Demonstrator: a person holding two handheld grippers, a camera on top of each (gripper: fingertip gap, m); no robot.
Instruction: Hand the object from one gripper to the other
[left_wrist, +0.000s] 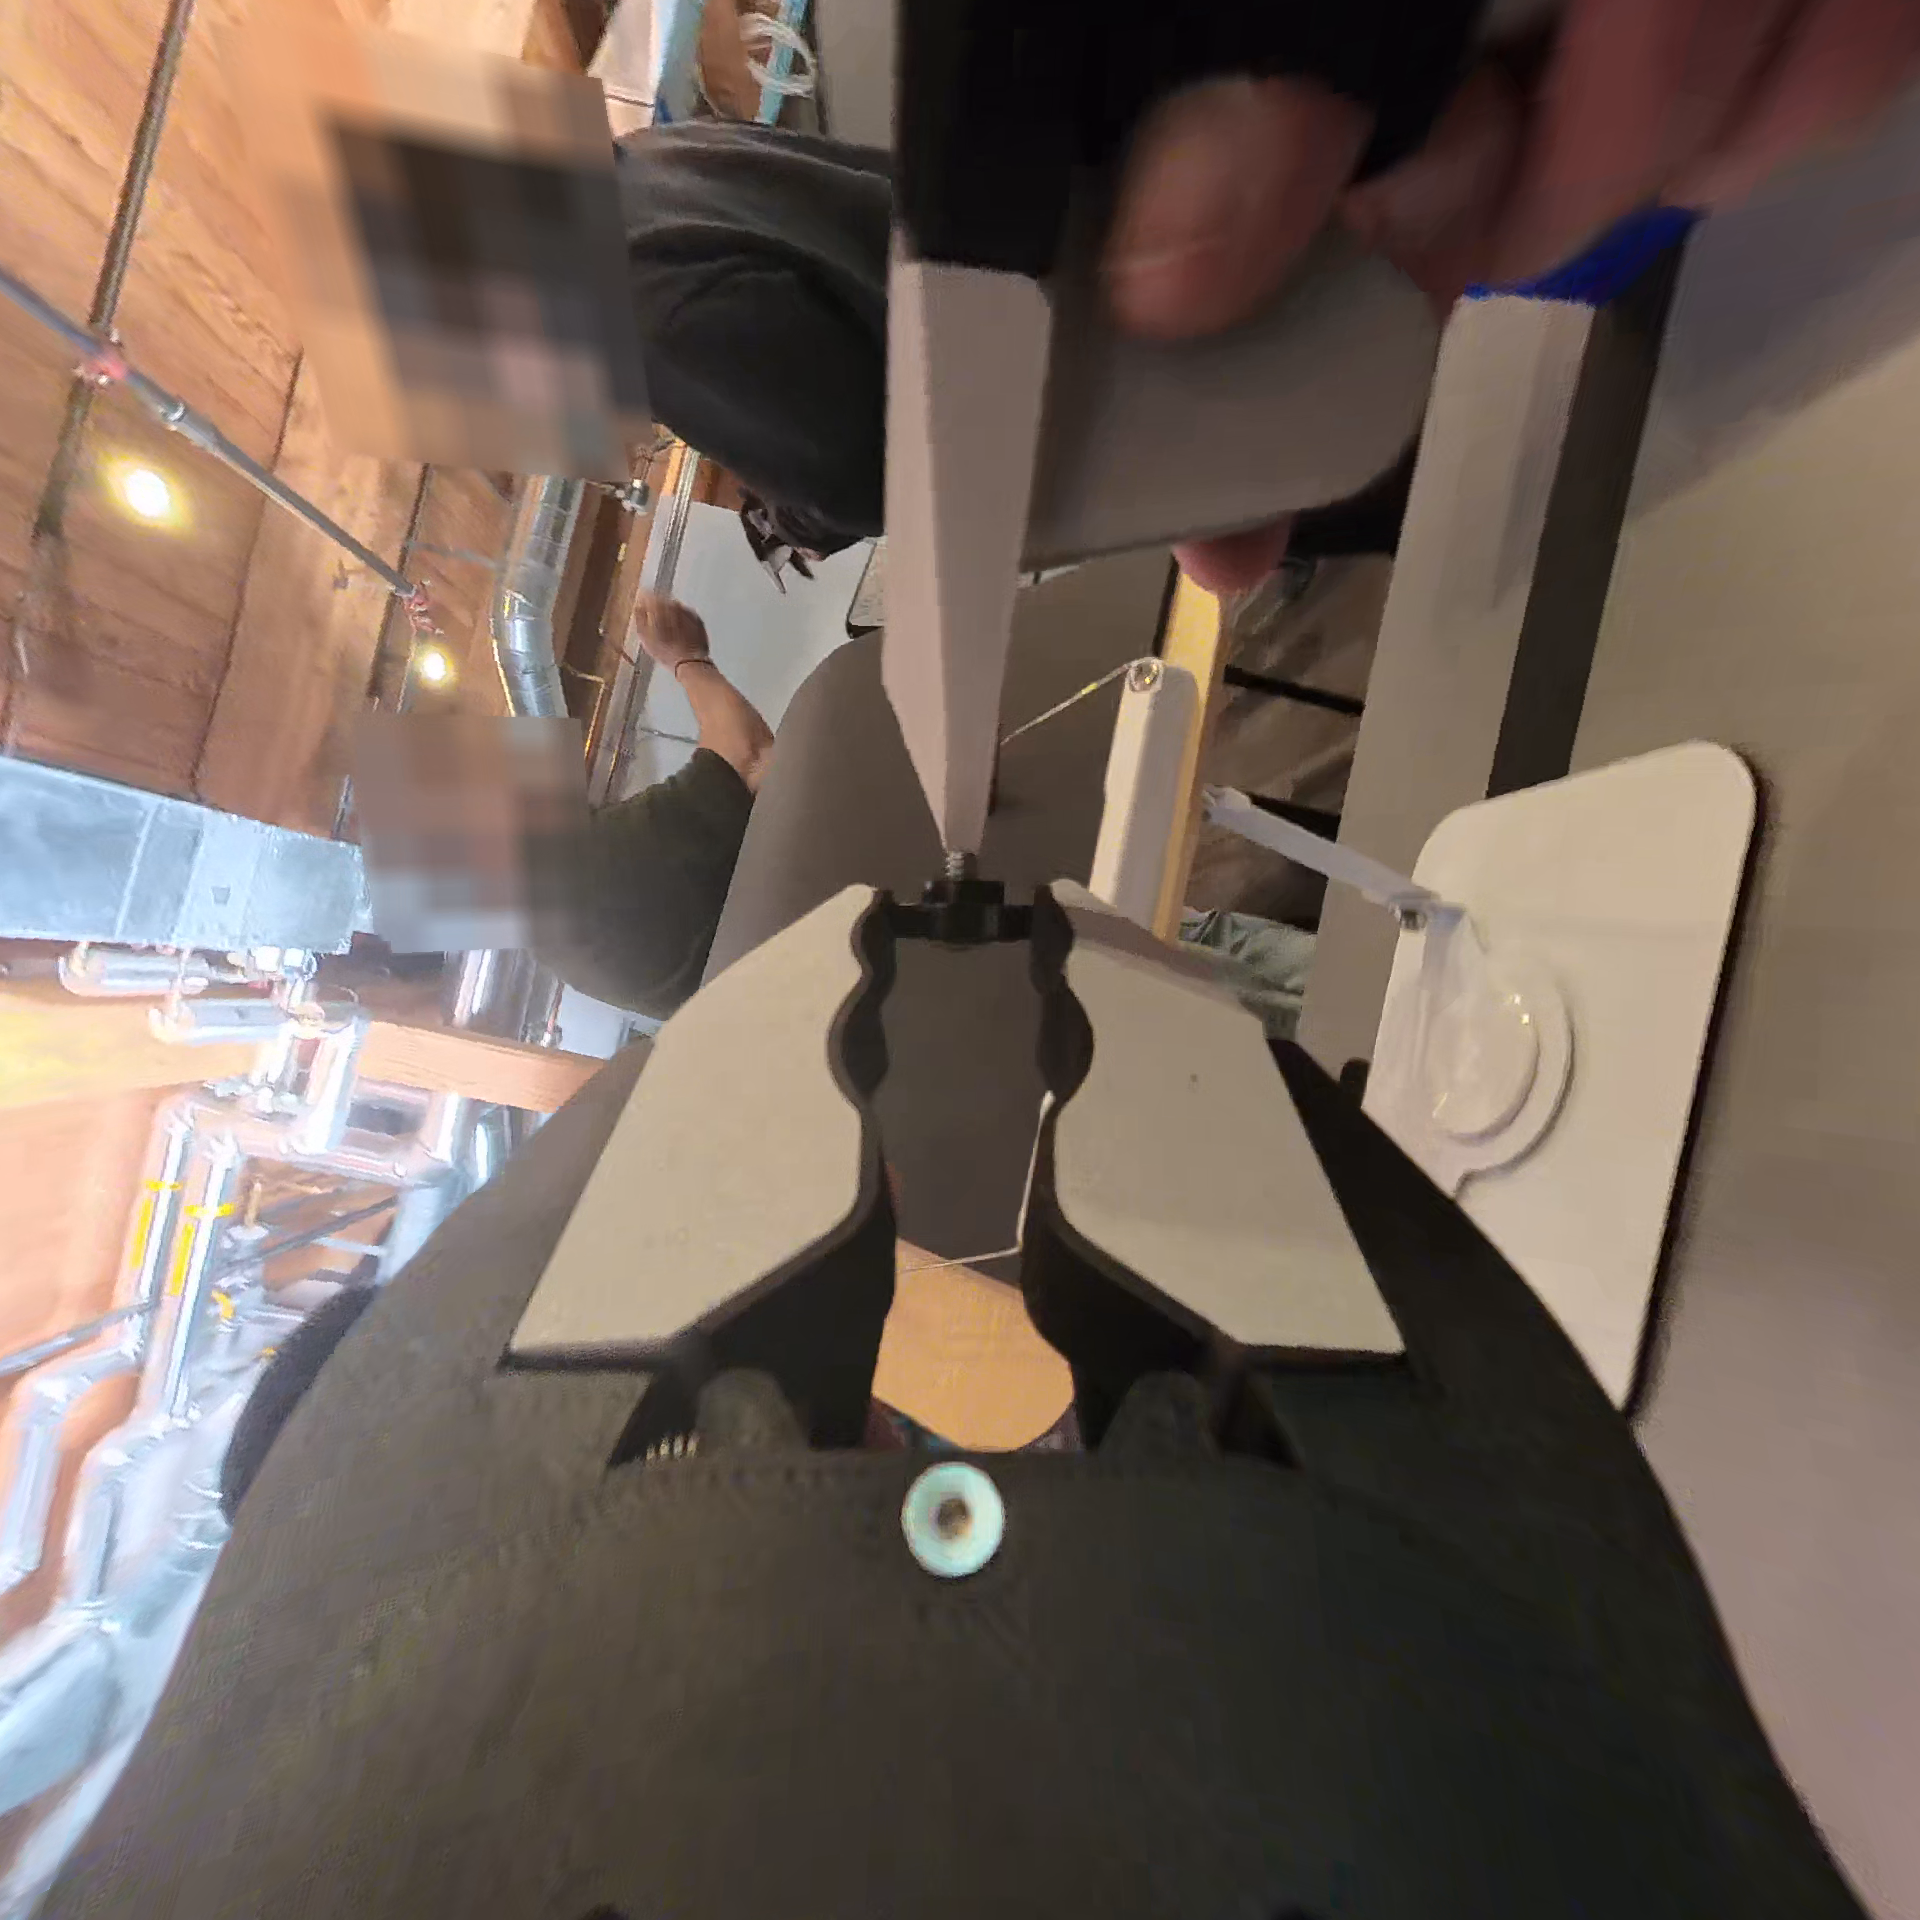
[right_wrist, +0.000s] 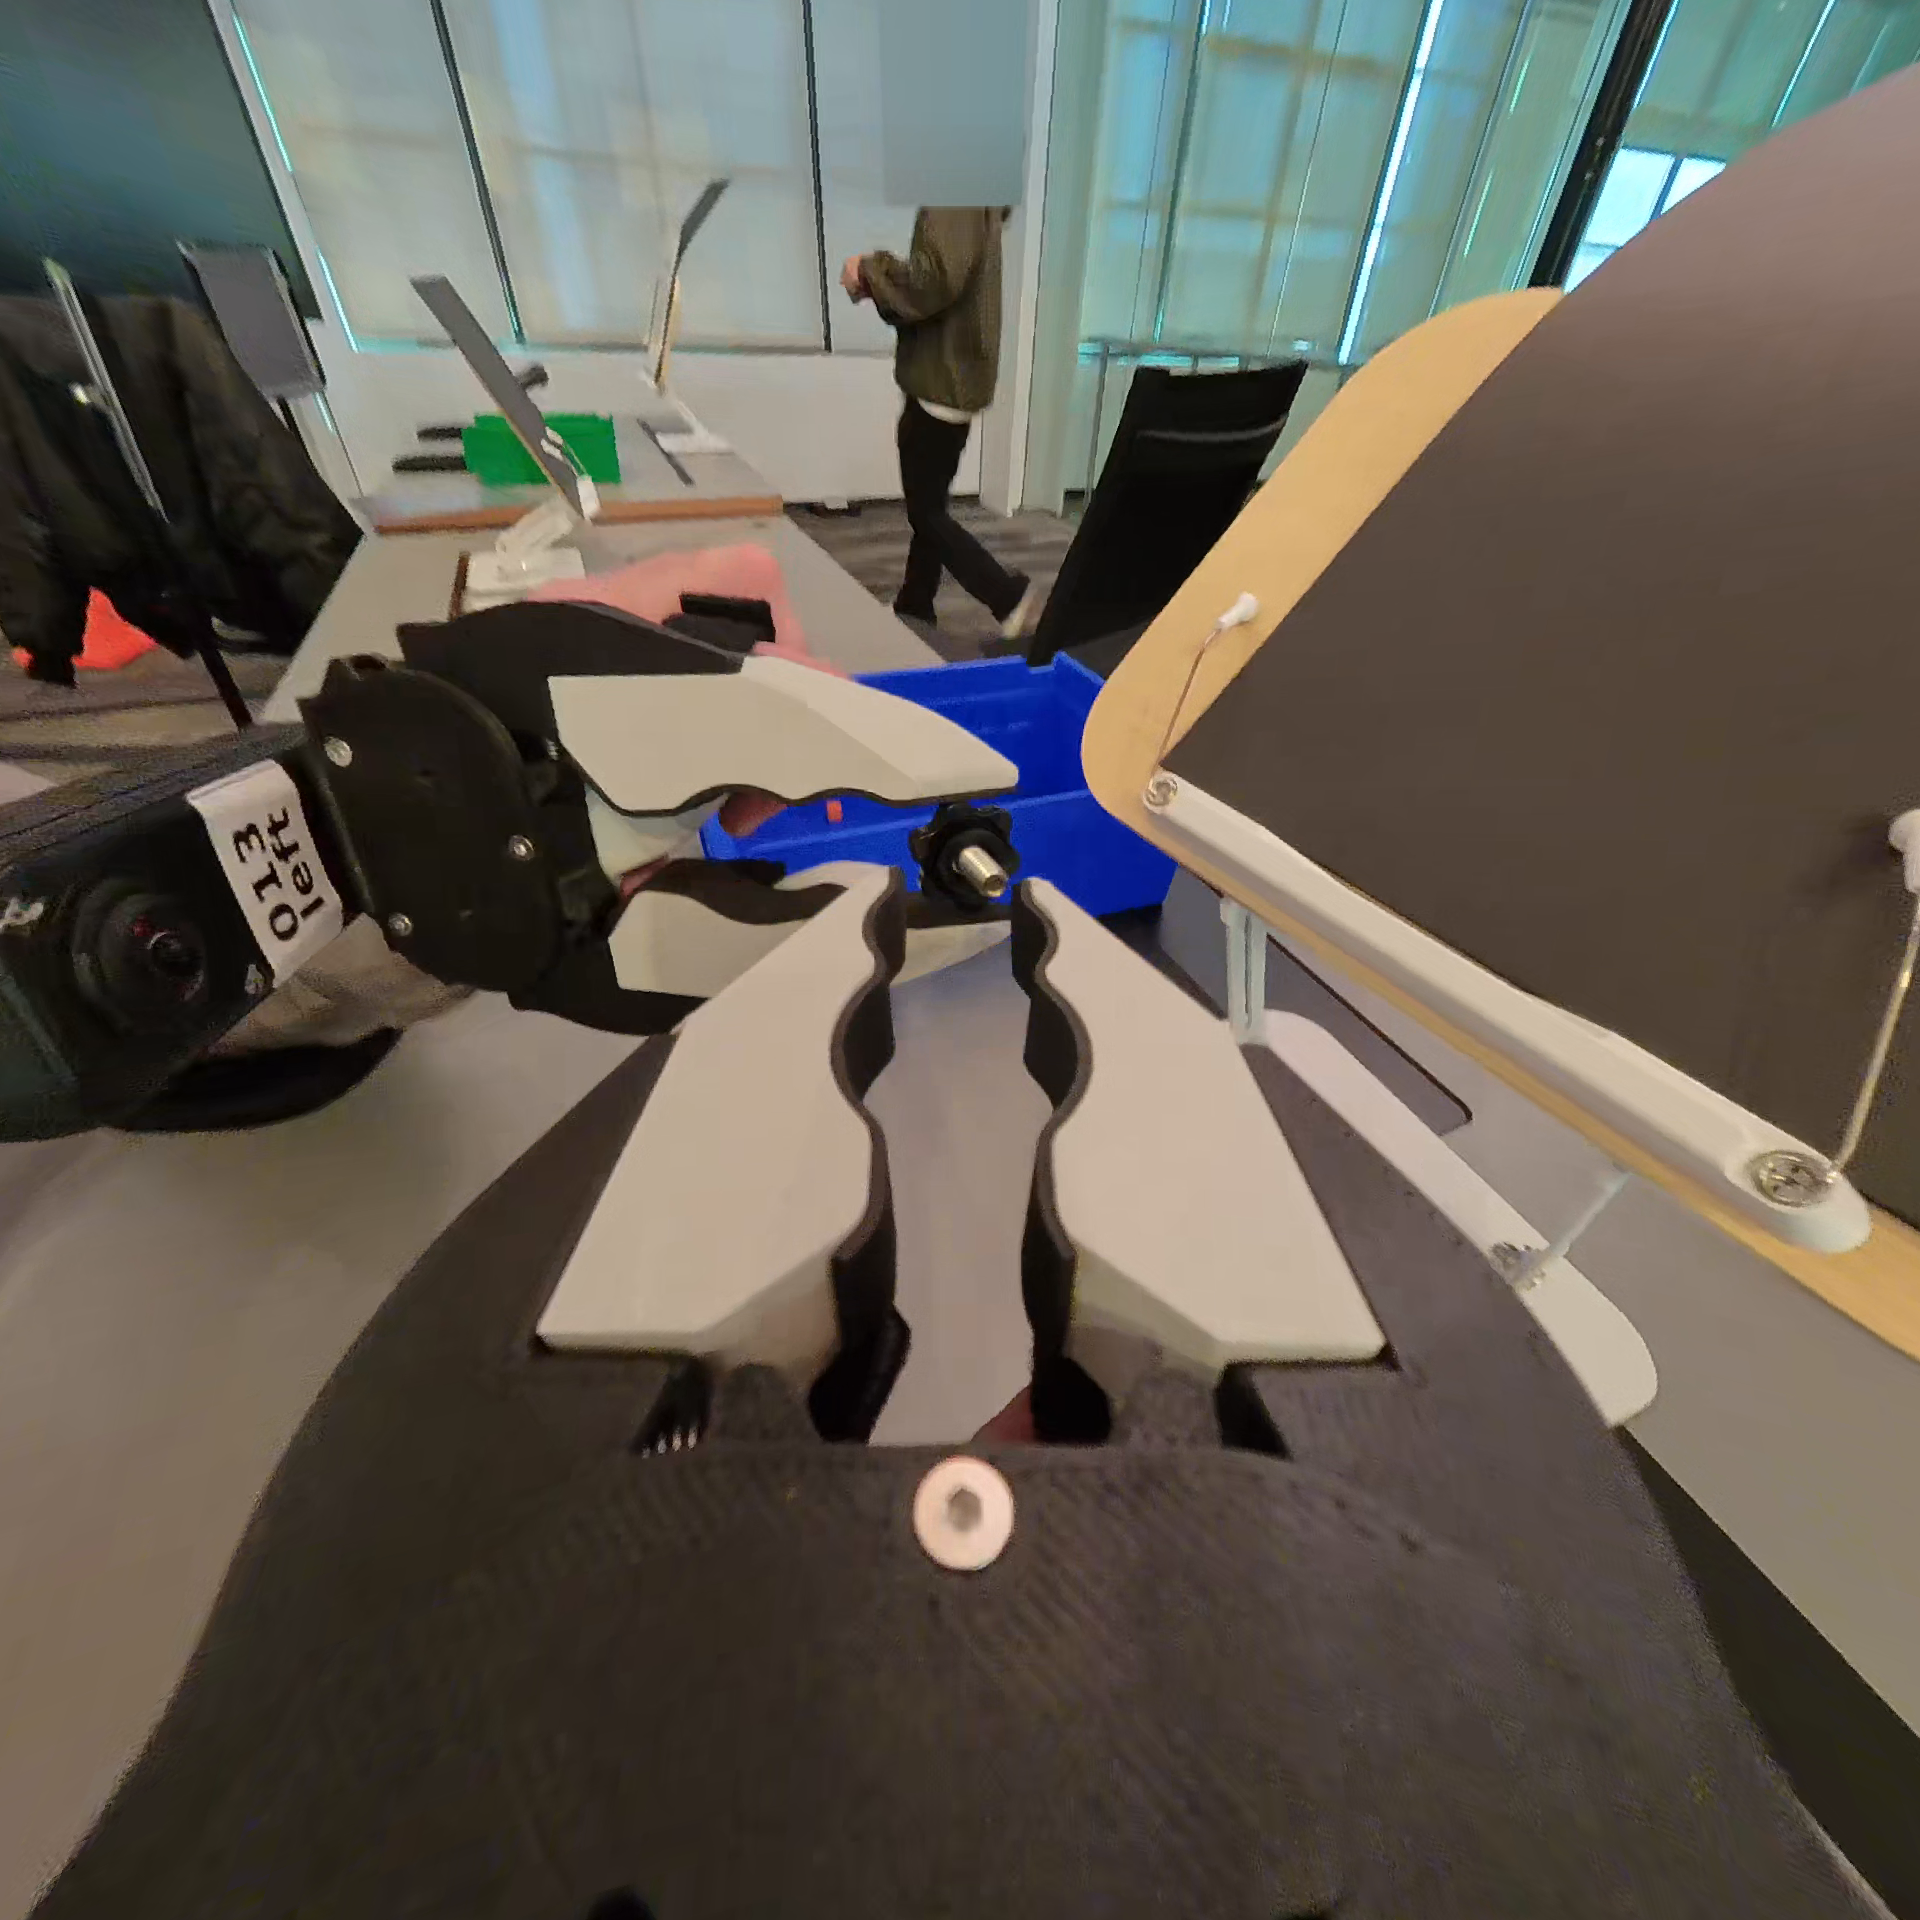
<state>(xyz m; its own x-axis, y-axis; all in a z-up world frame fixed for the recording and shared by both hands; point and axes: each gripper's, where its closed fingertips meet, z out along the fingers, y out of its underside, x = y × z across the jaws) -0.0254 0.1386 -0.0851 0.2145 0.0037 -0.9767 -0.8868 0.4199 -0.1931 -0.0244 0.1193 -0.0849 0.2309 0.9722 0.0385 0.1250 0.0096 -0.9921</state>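
Knob screw (right_wrist: 958, 854) clamped in left hand-held gripper (right_wrist: 961, 831) tips.

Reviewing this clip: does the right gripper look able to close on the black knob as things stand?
Probably yes. The right gripper is open, and the black knob, pinched at the left gripper tips, sits just ahead with its metal stud pointing toward the gap. Nothing blocks the way.

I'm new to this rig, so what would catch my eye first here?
The black knob with its metal stud, pinched at the tips of the left tongs at centre. The right tongs gape open just below it. Behind sits a bright blue bin.
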